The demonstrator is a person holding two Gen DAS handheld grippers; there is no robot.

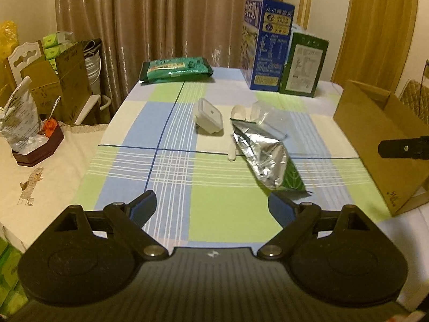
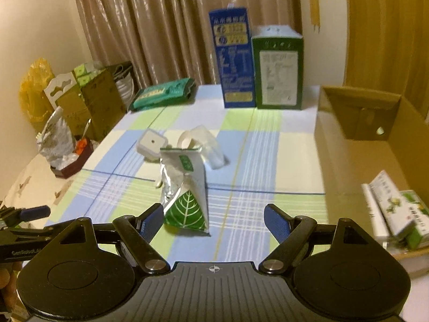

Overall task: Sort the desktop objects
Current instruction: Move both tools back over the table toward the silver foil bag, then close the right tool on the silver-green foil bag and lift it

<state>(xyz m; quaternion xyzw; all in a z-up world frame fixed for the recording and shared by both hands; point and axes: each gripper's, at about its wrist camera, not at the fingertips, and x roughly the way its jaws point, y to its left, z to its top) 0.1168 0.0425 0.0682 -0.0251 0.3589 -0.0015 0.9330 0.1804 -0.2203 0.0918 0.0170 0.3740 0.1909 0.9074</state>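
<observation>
A crumpled silver foil pouch with a green leaf print lies mid-table on the checked cloth. Behind it are a small white lidded container, a white scoop, a white stick and a clear plastic bag. My left gripper hovers open over bare cloth, left of the pouch's near end. My right gripper is open above the pouch's leaf end, which shows beside its left finger. An open cardboard box at the right holds medicine boxes.
A green packet, a tall blue carton and a green carton stand along the far edge before a curtain. At the left, a lower surface carries a brown tray, bags and cardboard cartons.
</observation>
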